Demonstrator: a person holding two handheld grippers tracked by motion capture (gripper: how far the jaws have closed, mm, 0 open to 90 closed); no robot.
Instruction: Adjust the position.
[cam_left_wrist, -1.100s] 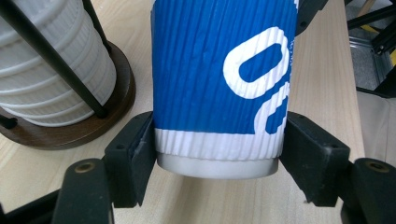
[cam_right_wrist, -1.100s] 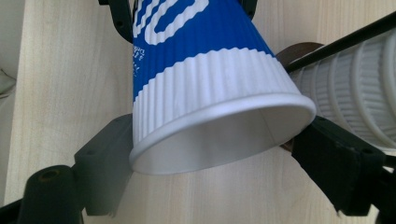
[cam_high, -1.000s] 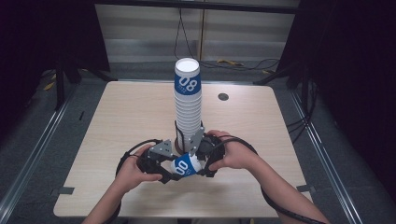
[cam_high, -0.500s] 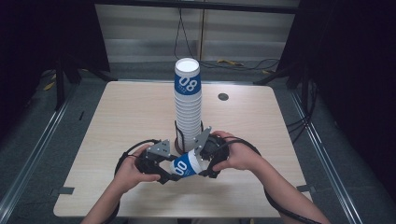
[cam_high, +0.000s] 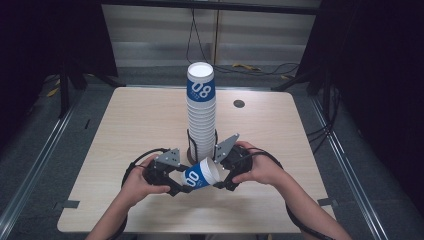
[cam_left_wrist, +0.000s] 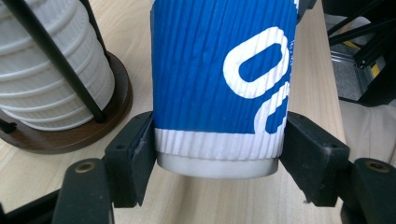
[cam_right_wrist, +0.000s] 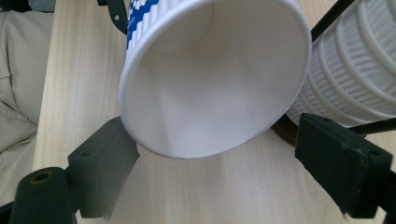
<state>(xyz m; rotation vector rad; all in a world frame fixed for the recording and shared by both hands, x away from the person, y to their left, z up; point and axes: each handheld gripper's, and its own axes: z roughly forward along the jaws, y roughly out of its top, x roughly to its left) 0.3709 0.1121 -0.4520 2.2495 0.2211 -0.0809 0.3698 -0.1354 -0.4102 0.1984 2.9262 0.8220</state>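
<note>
Your left gripper (cam_left_wrist: 217, 154) has its fingers clamped on the base end of the blue cup (cam_high: 200, 175), one pad on each side of the white bottom band. Cup lies tilted on its side above the worktop (cam_high: 135, 120), between your two hands, mouth pointing at the right gripper (cam_right_wrist: 217, 177). Right fingers are spread wide apart, one each side of the cup's rim (cam_right_wrist: 140, 140); left pad sits just under the rim, right pad stands clear of it. The tall cup stack (cam_high: 201, 115) in its wire holder (cam_left_wrist: 70, 70) stands just behind the cup, holder base (cam_left_wrist: 79, 133) close to the left fingers. Room there is tight. Worktop is open to either side and toward your near edge.
</note>
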